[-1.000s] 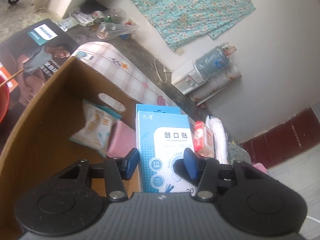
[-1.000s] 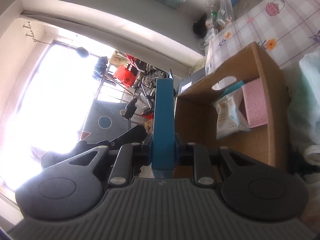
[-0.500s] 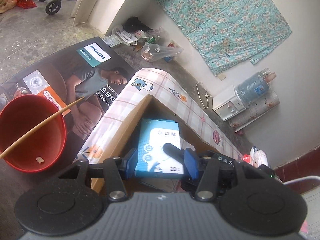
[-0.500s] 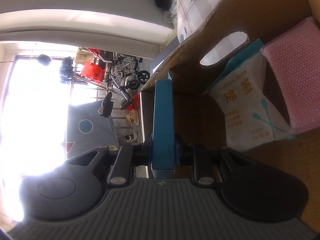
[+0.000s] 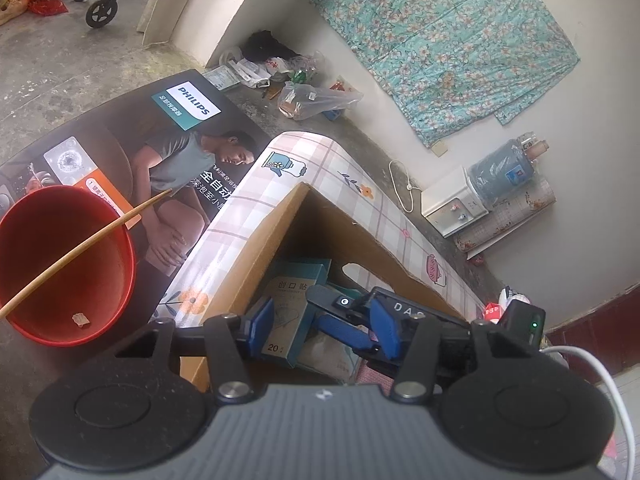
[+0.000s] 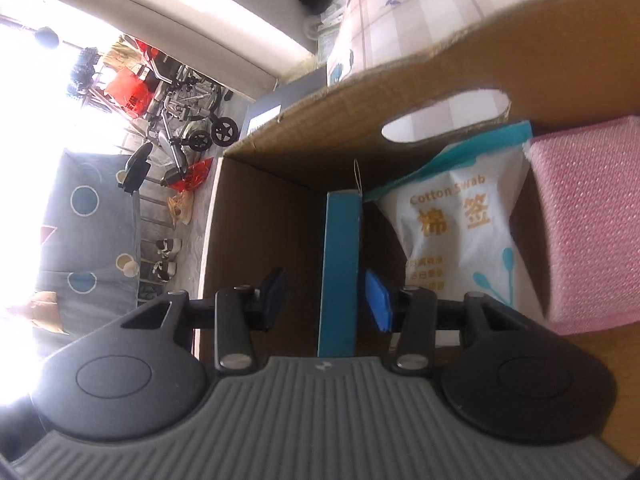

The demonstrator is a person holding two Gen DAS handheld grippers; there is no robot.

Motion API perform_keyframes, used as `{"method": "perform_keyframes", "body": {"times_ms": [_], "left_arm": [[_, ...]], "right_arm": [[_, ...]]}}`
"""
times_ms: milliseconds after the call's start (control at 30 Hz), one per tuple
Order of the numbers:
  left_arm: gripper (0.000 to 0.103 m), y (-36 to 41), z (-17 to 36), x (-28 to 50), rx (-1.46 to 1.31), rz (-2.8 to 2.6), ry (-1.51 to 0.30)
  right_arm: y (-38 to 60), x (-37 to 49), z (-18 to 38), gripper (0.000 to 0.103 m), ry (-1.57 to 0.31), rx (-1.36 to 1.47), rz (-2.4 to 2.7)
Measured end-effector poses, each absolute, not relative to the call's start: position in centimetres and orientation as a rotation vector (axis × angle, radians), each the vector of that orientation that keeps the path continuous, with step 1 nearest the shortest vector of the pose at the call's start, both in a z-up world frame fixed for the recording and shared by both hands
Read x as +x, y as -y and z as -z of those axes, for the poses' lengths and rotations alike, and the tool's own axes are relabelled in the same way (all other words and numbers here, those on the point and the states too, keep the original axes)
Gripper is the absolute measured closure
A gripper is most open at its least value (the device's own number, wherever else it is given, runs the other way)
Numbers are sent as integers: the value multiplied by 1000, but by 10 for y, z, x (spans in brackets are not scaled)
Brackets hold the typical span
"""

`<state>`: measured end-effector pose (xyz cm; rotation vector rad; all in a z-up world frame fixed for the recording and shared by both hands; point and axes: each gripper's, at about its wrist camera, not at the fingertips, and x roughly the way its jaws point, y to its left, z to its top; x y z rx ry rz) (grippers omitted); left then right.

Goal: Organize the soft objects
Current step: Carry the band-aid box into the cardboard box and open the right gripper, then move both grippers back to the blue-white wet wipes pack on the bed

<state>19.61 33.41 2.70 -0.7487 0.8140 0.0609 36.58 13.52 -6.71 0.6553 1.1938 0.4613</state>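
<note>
A blue bandage box (image 6: pixel 340 264) stands on edge inside the cardboard box (image 6: pixel 280 240), beside a white cotton swab bag (image 6: pixel 456 240) and a pink pack (image 6: pixel 588 224). My right gripper (image 6: pixel 327 298) straddles the bandage box; its jaws are opening and neither pad presses on it. In the left wrist view the bandage box (image 5: pixel 290 300) leans in the corner of the cardboard box (image 5: pixel 256 256), with my right gripper (image 5: pixel 320 312) reaching in from the right. My left gripper (image 5: pixel 322 328) hovers above the box rim, open and holding nothing.
A red bucket (image 5: pixel 68 264) with a wooden stick (image 5: pixel 88 240) sits on the floor at left, next to a large printed carton (image 5: pixel 132 152). The cardboard box rests on a checked tablecloth (image 5: pixel 320 160). A water dispenser (image 5: pixel 452 204) stands by the far wall.
My right gripper sank into the cardboard box and its jaws parted off the blue bandage box. The left gripper swung from above the box interior toward its left corner, then held still.
</note>
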Motion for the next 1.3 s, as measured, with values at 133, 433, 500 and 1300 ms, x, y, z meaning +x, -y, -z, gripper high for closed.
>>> {"method": "perform_keyframes", "body": {"times_ms": [133, 433, 500, 1300], "left_arm": [[46, -330, -28, 193, -736, -58, -811], [42, -334, -30, 189, -736, -73, -805], [42, -335, -28, 188, -738, -77, -809], [29, -259, -62, 167, -582, 43, -810]], "right_arm": [[-125, 363, 58, 62, -1174, 658, -433], [-121, 348, 51, 78, -1128, 686, -589], [-129, 351, 56, 78, -1163, 647, -559], [-18, 286, -3, 73, -985, 747, -622]]}}
